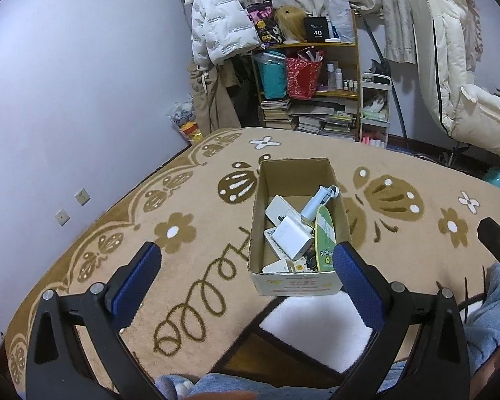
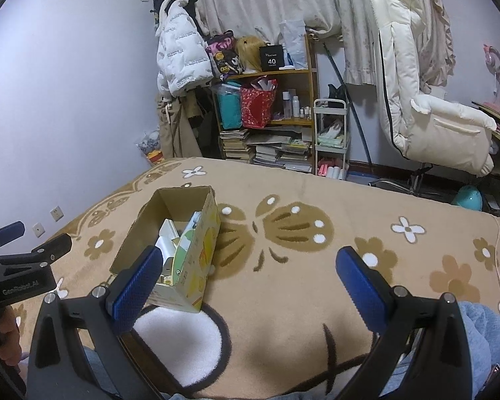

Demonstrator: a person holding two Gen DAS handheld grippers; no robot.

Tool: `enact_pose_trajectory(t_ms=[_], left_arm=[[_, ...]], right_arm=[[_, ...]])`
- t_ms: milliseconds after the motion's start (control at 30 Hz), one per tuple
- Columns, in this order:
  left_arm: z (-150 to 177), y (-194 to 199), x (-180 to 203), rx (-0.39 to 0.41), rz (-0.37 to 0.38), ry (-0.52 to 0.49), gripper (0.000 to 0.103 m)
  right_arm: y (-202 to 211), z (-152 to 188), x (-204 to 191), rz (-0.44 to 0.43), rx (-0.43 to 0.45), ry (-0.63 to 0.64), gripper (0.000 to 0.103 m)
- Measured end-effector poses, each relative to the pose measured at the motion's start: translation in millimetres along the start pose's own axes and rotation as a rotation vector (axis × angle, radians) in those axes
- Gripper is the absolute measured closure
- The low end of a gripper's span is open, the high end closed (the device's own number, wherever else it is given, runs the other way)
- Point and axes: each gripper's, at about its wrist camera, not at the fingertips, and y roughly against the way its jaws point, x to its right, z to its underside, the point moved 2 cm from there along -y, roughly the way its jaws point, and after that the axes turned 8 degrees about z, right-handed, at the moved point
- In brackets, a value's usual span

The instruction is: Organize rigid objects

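A tan blanket [image 1: 216, 220] patterned with brown flowers and butterflies fills the lower half of both views, spread over what looks like a bed, though its edges are hard to make out. Beyond it, in the upper middle of each frame, a wooden shelf [image 1: 346, 66] stands crammed with bags, bottles and stacked books, with a white puffer jacket [image 1: 216, 26] hanging to its left.

An open cardboard box [image 1: 260, 233] sits on the blanket near the centre of the left wrist view and at centre left of the right wrist view. Inside it lie the rigid objects: a white charger block [image 1: 291, 236], a pale blue handled tool [image 1: 316, 205] leaning toward the far right corner, and a green oval card [image 1: 326, 240] standing against the right wall.

The left gripper [image 1: 246, 260] hovers at the bottom of its frame, jaws spread wide and empty, its right finger overlapping the box's near corner. The right gripper [image 2: 250, 263] hovers likewise, jaws spread and empty, to the right of the box.
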Motion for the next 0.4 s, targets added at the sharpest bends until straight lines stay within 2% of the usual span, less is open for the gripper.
enact_pose_trajectory(t_ms=[400], left_arm=[[0.8, -0.6, 5.4, 0.006, 0.012, -0.014, 0.001]], right_arm=[[-1.8, 1.3, 2.0, 0.000, -0.002, -0.002, 0.000]])
